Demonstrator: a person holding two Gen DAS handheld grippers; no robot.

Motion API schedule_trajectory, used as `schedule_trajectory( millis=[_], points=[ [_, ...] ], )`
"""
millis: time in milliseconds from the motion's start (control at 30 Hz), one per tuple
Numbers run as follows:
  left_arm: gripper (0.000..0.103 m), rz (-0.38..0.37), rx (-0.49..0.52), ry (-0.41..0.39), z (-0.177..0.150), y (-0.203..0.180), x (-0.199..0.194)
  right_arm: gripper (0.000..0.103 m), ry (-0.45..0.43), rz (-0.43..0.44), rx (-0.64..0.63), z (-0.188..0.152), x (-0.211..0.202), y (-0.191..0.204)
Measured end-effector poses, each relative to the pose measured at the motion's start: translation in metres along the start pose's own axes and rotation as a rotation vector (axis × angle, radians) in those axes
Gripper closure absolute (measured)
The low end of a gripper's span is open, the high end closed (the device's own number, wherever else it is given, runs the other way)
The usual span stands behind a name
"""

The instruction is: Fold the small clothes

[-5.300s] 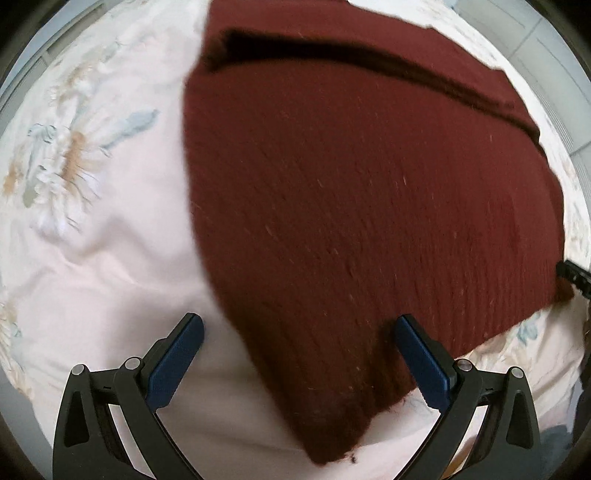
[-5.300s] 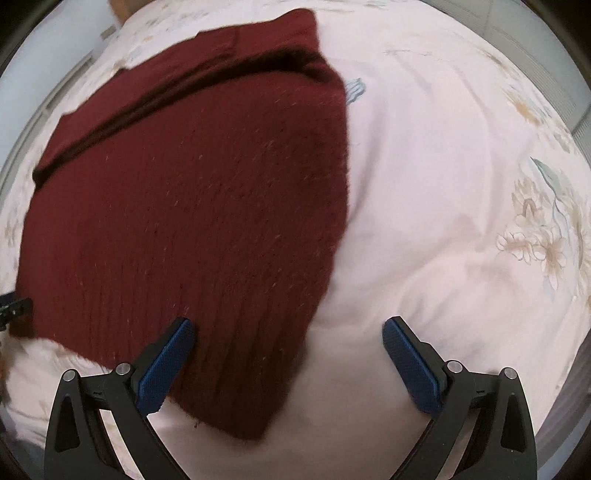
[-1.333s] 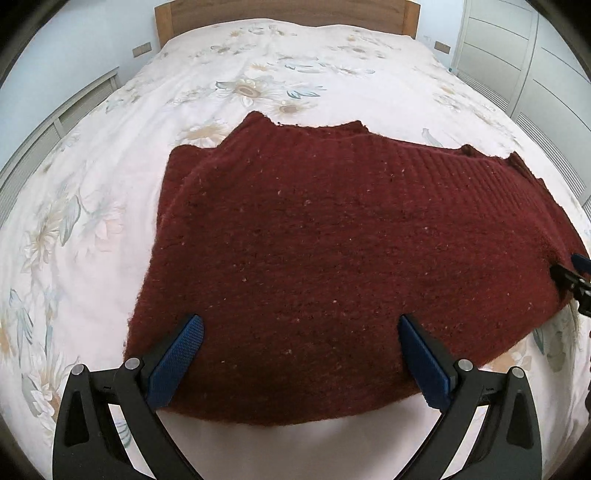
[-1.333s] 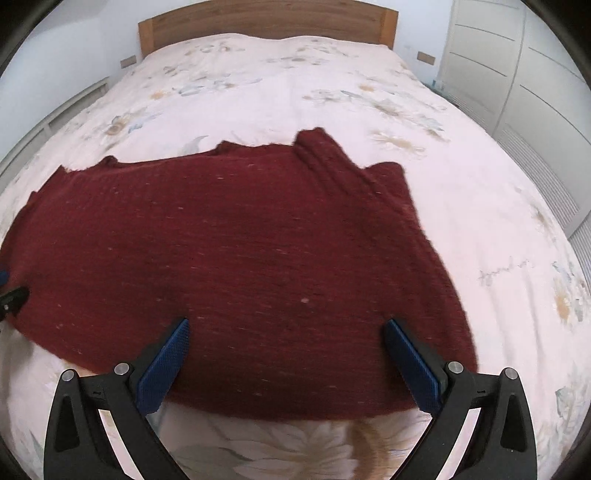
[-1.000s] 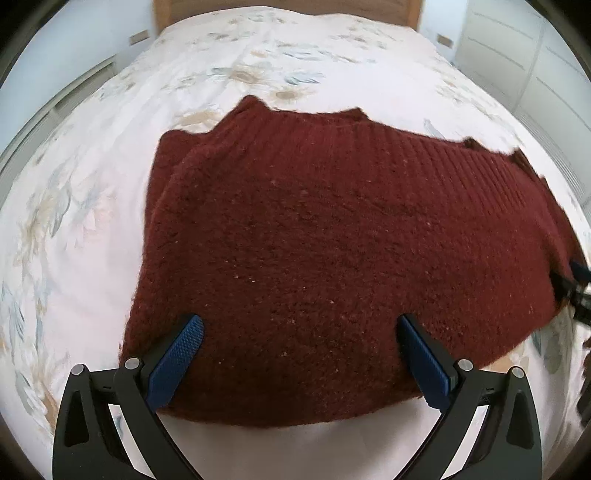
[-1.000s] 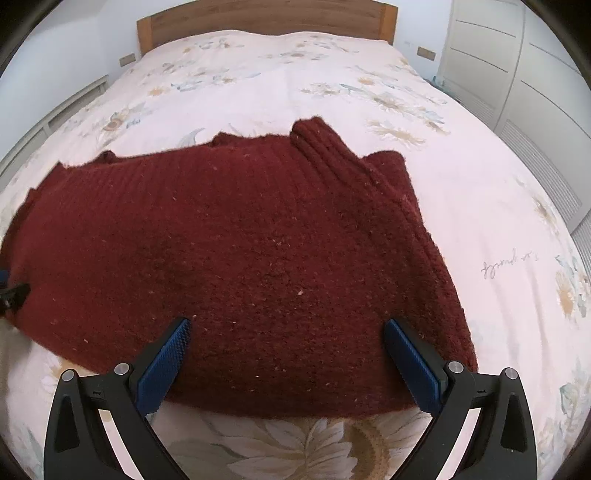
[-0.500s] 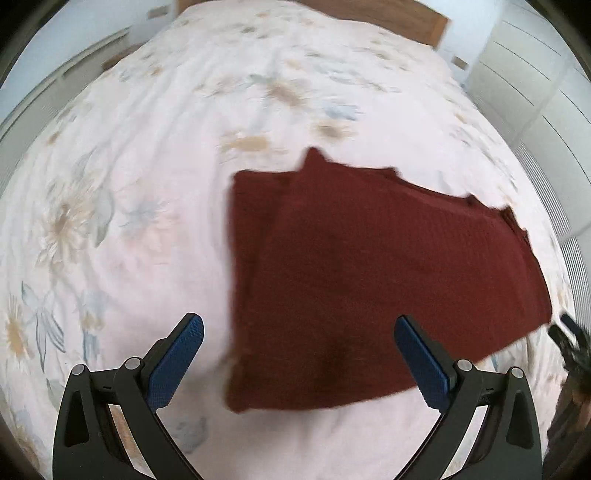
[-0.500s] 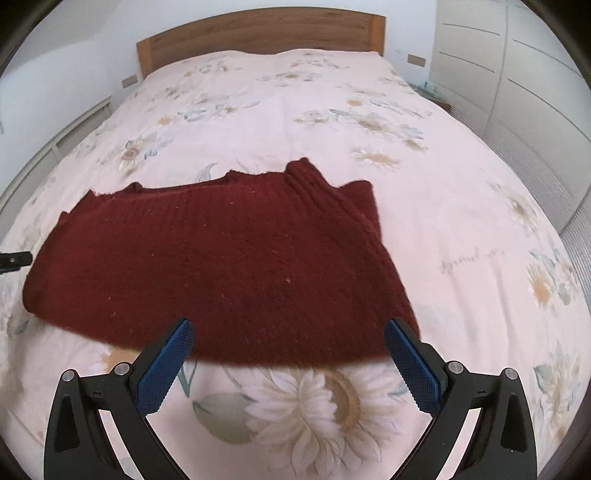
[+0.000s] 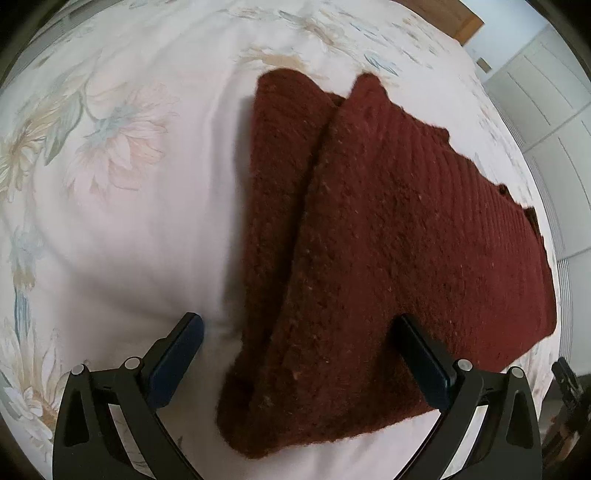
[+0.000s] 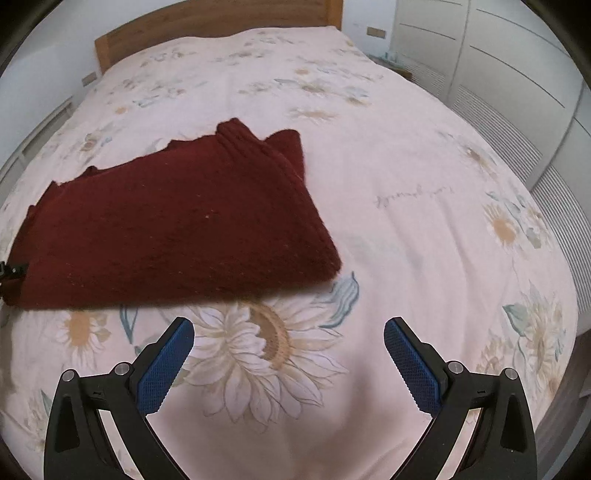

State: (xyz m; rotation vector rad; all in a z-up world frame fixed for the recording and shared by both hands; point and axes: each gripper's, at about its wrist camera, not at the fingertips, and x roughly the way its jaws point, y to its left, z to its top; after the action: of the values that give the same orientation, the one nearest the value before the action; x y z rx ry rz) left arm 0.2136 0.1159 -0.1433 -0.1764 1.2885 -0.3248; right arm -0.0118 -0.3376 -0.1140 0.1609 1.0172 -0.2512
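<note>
We note a dark red knit sweater (image 10: 173, 225) folded flat on the floral bed (image 10: 406, 229), wooden headboard (image 10: 218, 22) and white wardrobe (image 10: 517, 74) beyond, both grippers' jaws apart, empty.

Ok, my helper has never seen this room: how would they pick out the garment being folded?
Start at the wide bed with its pale floral cover. On its near part lies the dark red knitted sweater, folded flat in layers. It is the only garment there and the only dark, plain thing on the cover.

Dark red knit sweater (image 9: 388, 236) on pale pink, flower-printed bedspread (image 10: 406, 206)
</note>
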Motion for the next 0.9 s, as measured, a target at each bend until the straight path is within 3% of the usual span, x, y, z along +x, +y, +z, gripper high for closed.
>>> schedule_trajectory(
  millis=[33,100,200,367,500,700,900],
  points=[
    [0.009,-0.004,0.009,-0.002,0.000,-0.002,-0.001,0.001,0.000,0.000,0.003,0.000,0.000,-0.001],
    [0.050,-0.059,0.023,0.005,-0.003,-0.005,-0.004,0.001,-0.005,0.002,0.007,0.000,-0.002,-0.001],
    [0.076,-0.116,0.030,0.031,-0.002,-0.014,-0.008,0.001,-0.016,0.010,0.008,0.003,-0.005,0.000],
    [0.079,-0.109,0.023,-0.008,0.002,-0.028,-0.034,0.001,-0.044,0.040,0.015,0.008,-0.012,-0.001],
    [0.079,-0.147,0.048,-0.050,0.016,-0.053,-0.068,0.001,-0.065,0.068,0.034,0.015,-0.016,-0.008],
    [0.080,-0.155,0.197,-0.081,0.033,-0.135,-0.112,0.001,-0.106,0.094,0.067,0.027,-0.024,-0.027],
    [0.081,-0.185,0.329,-0.098,0.045,-0.230,-0.118,0.001,-0.152,0.088,0.106,0.037,-0.037,-0.059]
  ],
)
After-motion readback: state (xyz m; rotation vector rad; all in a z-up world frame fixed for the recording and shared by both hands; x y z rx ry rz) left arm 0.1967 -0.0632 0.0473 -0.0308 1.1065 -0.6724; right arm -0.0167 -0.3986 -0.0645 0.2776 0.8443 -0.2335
